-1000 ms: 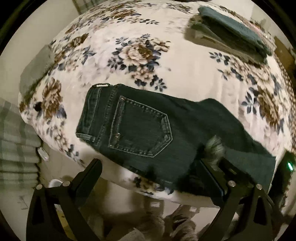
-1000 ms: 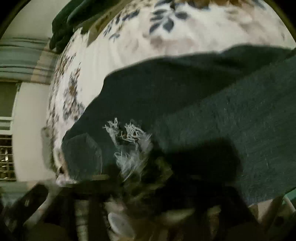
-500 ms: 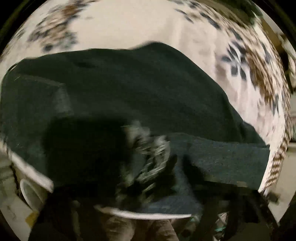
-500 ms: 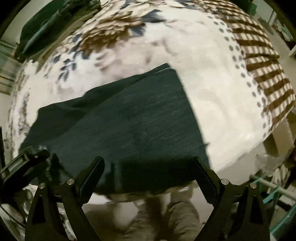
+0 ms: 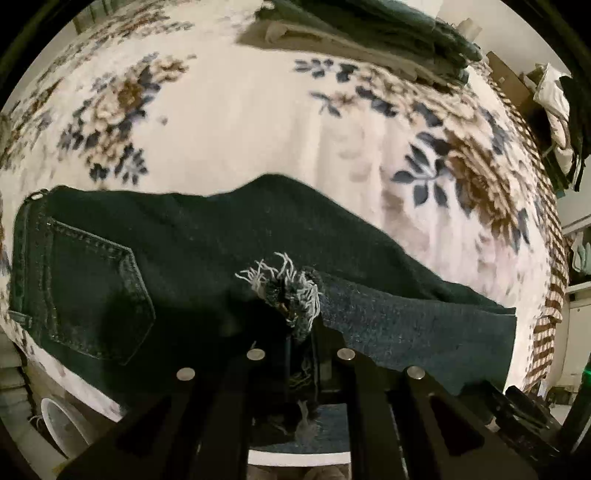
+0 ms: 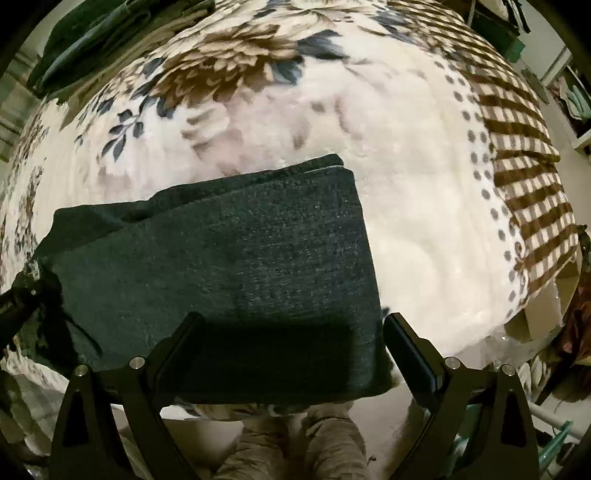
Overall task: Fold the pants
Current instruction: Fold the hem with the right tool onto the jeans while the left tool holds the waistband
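Note:
Dark denim pants lie across a floral blanket, waistband and back pocket at the left, legs folded back on themselves. My left gripper is shut on the frayed hem of a leg, holding it near the middle of the pants. In the right wrist view the folded leg end lies flat near the bed's front edge. My right gripper is open, its fingers on either side of the fold's near edge, holding nothing.
The floral blanket covers the bed; its checked border is at the right. A stack of folded dark clothes sits at the far side. A white bowl stands on the floor at left.
My left gripper has closed on the frayed hem and now holds it over the pants. My right gripper has let go, pulled back to the fold's near edge and stands open.

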Demonstrator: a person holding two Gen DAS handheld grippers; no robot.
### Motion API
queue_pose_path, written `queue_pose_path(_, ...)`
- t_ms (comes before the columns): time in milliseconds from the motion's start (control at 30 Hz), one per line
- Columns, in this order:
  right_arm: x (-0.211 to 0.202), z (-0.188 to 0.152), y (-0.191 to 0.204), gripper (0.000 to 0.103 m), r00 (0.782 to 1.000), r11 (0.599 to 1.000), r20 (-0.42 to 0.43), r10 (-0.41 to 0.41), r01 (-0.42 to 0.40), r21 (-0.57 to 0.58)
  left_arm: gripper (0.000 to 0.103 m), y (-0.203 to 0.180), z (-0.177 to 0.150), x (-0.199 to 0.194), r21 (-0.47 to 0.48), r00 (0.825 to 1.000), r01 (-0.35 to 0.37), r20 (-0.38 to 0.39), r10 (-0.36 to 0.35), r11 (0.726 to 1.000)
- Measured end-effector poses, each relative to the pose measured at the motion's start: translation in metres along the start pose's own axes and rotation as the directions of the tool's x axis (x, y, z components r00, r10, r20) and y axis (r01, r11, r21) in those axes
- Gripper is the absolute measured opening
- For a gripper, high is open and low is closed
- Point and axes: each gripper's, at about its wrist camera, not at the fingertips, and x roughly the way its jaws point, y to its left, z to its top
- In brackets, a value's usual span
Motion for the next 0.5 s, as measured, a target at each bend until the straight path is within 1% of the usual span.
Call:
queue_pose_path(67, 0.002, 0.003, 0.006, 0.098, 1.0, 1.0, -0.003, -0.001, 0.001, -0.013, 0.008, 0.001, -0.006, 0.01, -0.021, 1.0, 0.014, -0.022, -0.014, 1.0)
queue_pose_path(100, 0.003, 0.005, 0.011, 0.098, 1.0, 1.0, -0.004, -0.004, 0.004, -0.023, 0.01, 0.006, -0.007, 0.012, -0.033, 0.999, 0.015, -0.032, -0.016, 0.999)
queue_pose_path(167, 0.005, 0.006, 0.017, 0.098, 1.0, 0.999, -0.007, -0.005, 0.004, -0.039, 0.014, 0.014, -0.01, 0.01, -0.07, 0.999, 0.041, -0.031, -0.043, 0.997)
queue_pose_path(200, 0.005, 0.007, 0.02, 0.098, 1.0, 0.999, -0.008, -0.001, 0.001, -0.048, 0.02, 0.02, -0.012, 0.007, -0.095, 0.998, 0.052, -0.024, -0.054, 0.994)
queue_pose_path(233, 0.006, 0.007, 0.023, 0.098, 1.0, 0.998, -0.015, 0.002, -0.003, -0.056, 0.034, 0.025, -0.014, 0.003, -0.117, 0.998, 0.05, -0.019, -0.053, 0.992)
queue_pose_path(267, 0.007, 0.007, 0.025, 0.1, 1.0, 0.998, -0.022, 0.005, -0.006, -0.061, 0.042, 0.033, -0.016, -0.002, -0.143, 0.998, 0.062, -0.011, -0.064, 0.988)
queue_pose_path(300, 0.009, 0.007, 0.028, 0.103, 0.999, 0.998, -0.031, 0.011, -0.013, -0.066, 0.056, 0.04, -0.018, -0.007, -0.17, 0.996, 0.085, 0.001, -0.086, 0.982)
queue_pose_path(333, 0.009, 0.007, 0.032, 0.103, 0.999, 0.997, -0.036, 0.02, -0.023, -0.069, 0.065, 0.055, -0.021, -0.016, -0.216, 0.994, 0.113, 0.021, -0.111, 0.97)
queue_pose_path(367, 0.009, 0.007, 0.036, 0.103, 0.999, 0.997, -0.042, 0.025, -0.028, -0.074, 0.067, 0.069, -0.023, -0.024, -0.264, 0.992, 0.127, 0.043, -0.12, 0.956)
queue_pose_path(433, 0.01, 0.006, 0.045, 0.103, 0.998, 0.996, -0.053, 0.03, -0.035, -0.086, 0.068, 0.101, -0.029, -0.039, -0.362, 0.987, 0.156, 0.09, -0.132, 0.919)
queue_pose_path(467, 0.011, 0.006, 0.051, 0.103, 0.998, 0.995, -0.06, 0.037, -0.042, -0.092, 0.069, 0.123, -0.034, -0.048, -0.426, 0.984, 0.17, 0.117, -0.132, 0.888)
queue_pose_path(500, 0.013, 0.007, 0.058, 0.103, 0.997, 0.994, -0.065, 0.048, -0.054, -0.098, 0.07, 0.138, -0.038, -0.053, -0.472, 0.983, 0.177, 0.137, -0.126, 0.864)
